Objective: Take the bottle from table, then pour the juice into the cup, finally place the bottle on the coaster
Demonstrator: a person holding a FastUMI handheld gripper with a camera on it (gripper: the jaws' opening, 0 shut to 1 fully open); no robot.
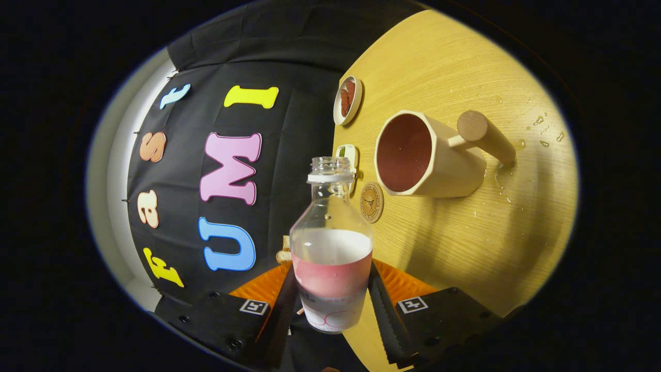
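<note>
Bottle (pixel 330 248): closest to my camera, a clear uncapped bottle with pink juice in its lower half and a white ring under the open mouth; I see it lifted, with the whole scene rolled sideways around it.
Gripper (pixel 330 305): I read the two fingers as clamped on the bottle, one pressing each side of its lower body, so the jaws are closed on it rather than spread.
Booth wall (pixel 289 155): black cloth behind the bottle on the left.
Small wooden piece (pixel 283 250): just beside the bottle's left shoulder, at the table edge; I cannot tell what it is.
Table (pixel 465 248): light wood surface taking up the right side, beyond and beside the fingers.
Small white dish (pixel 347 155): right behind the bottle neck, something green in it, partly hidden.
Oval dish (pixel 347 99): further along the table's far edge, holding something reddish-brown.
Coaster (pixel 372 202): round wooden disc, bare, just right of the bottle neck and touching or nearly touching the cup's base edge.
Cup (pixel 428 155): cream faceted mug with a dark red interior, mouth facing my camera, next to the coaster.
Cup handle (pixel 485 135): round wooden peg sticking out on the far right side.
Droplets (pixel 539 129): clear wet spots scattered on the table past the handle.
</note>
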